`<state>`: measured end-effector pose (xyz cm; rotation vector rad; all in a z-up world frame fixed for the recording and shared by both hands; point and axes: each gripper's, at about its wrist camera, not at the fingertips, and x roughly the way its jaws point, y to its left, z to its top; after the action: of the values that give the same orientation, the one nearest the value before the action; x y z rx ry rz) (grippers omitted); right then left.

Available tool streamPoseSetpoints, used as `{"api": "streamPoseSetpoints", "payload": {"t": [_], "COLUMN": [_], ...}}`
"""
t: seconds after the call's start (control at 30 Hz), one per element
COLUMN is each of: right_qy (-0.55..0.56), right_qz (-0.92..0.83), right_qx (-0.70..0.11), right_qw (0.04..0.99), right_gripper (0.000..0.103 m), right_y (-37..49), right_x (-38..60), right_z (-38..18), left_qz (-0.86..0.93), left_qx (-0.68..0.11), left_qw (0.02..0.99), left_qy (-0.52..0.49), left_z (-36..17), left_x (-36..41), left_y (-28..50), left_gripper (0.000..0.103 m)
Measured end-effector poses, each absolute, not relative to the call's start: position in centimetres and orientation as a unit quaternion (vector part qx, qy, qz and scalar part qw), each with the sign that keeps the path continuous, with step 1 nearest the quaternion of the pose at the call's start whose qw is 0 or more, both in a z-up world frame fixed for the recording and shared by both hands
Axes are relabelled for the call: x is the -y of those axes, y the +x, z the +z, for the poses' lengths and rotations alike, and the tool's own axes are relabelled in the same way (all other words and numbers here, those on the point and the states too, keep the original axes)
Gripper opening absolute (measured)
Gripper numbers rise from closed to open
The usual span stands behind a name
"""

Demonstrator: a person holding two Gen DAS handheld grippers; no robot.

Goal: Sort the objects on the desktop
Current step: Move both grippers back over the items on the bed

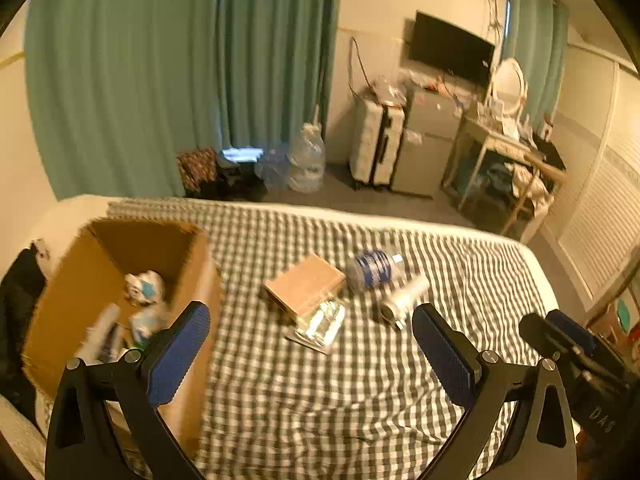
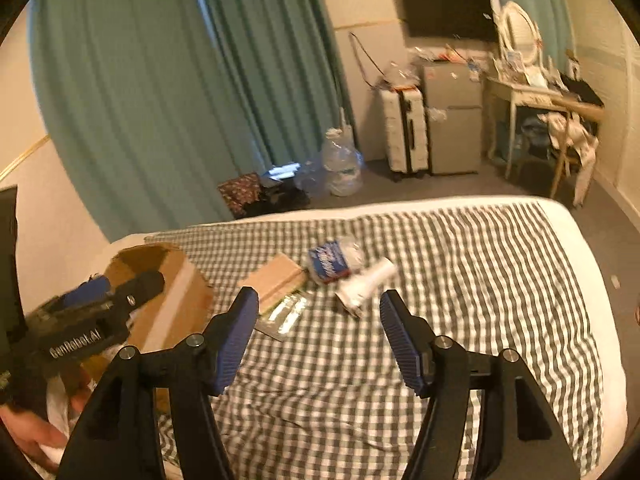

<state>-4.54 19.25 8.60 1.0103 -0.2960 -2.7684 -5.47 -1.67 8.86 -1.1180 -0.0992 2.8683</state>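
Beyond both wide-open, empty tongs [image 1: 310,346] [image 2: 318,328] lie the bottle [image 1: 372,266] and small box [image 1: 306,286].

1 box [image 1: 120,280], 1 bottle [image 1: 374,268], 1 pkg [image 1: 306,288], 1 tube [image 1: 404,298], 1 foil pack [image 1: 320,324].

Bed [image 1: 320,400] with gray-white checked sheet. Open cardboard box [image 1: 192,280] at 9 o'clock. At centre, 4 items clustered: small brown carton [image 1: 306,286], foil blister pack [image 1: 320,322], water bottle [image 1: 372,268], white tube [image 1: 404,298].
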Motion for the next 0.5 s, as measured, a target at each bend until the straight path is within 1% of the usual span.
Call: {"api": "streamPoseSetpoints", "payload": {"t": [0.17, 0.33, 0.5], "right_qy": [0.356, 0.385, 0.417], "right_qz": [-0.924, -0.910, -0.896], "right_qx": [0.118, 0.132, 0.140], "right_qw": [0.082, 0.074, 0.066], "right_gripper": [0.063, 0.063, 0.063], "right_y": [-6.2, -8.6, -11.2], "right_x": [-21.4, -23.3, -24.1], "right_z": [6.4, 2.9, -0.5], "left_qz": [0.926, 0.923, 0.912], "left_qx": [0.027, -0.008, -0.038], "left_qw": [0.054, 0.054, 0.080], "left_qy": [-0.373, -0.382, -0.400], "left_z": [6.2, 3.7, 0.3], "left_x": [-0.9, -2.2, -2.4], "left_y": [-6.9, -9.7, -13.5], "left_gripper": [0.103, 0.103, 0.103]}}
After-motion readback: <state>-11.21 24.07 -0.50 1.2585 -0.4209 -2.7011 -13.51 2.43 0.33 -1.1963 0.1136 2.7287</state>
